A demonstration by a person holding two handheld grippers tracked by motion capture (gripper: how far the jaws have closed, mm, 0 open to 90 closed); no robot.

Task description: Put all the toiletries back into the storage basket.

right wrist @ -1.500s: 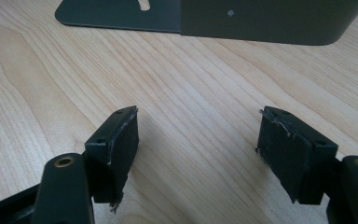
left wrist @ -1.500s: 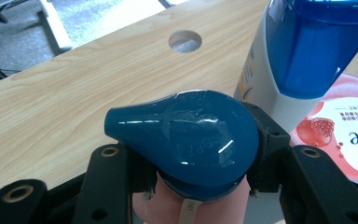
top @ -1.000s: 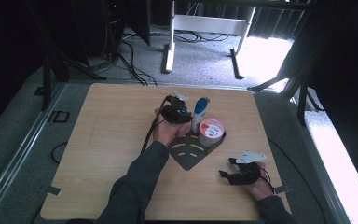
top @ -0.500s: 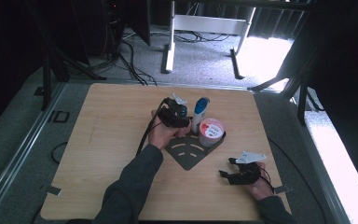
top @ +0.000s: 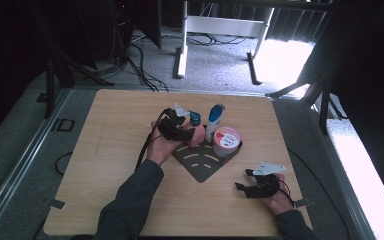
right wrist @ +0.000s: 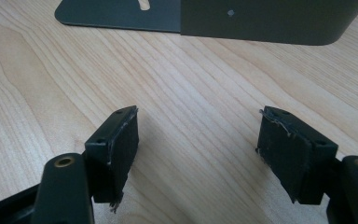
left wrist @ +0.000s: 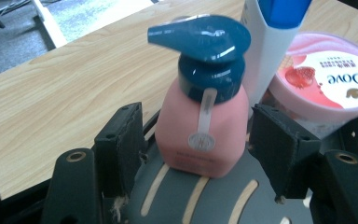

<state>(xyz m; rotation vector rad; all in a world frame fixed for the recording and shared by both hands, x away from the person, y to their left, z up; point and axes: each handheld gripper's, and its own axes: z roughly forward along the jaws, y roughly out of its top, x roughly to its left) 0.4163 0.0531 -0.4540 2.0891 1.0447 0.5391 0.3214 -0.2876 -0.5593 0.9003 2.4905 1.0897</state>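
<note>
The table (left wrist: 51, 88) is pale wood with a smooth matt grain. The pump bottle (left wrist: 203, 140) is satiny pink plastic under a glossy blue head. At its 6 o'clock, the rack (left wrist: 200, 200) is matt dark metal.

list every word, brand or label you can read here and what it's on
"Dove": brand name on the lid of the pink tub, beside a strawberry picture.
A line of small characters above "Dove" on that lid: too small to read.
Round seal sticker and faint print on the pink pump bottle: blurred, unreadable.
White and blue bottle: no legible text.
</note>
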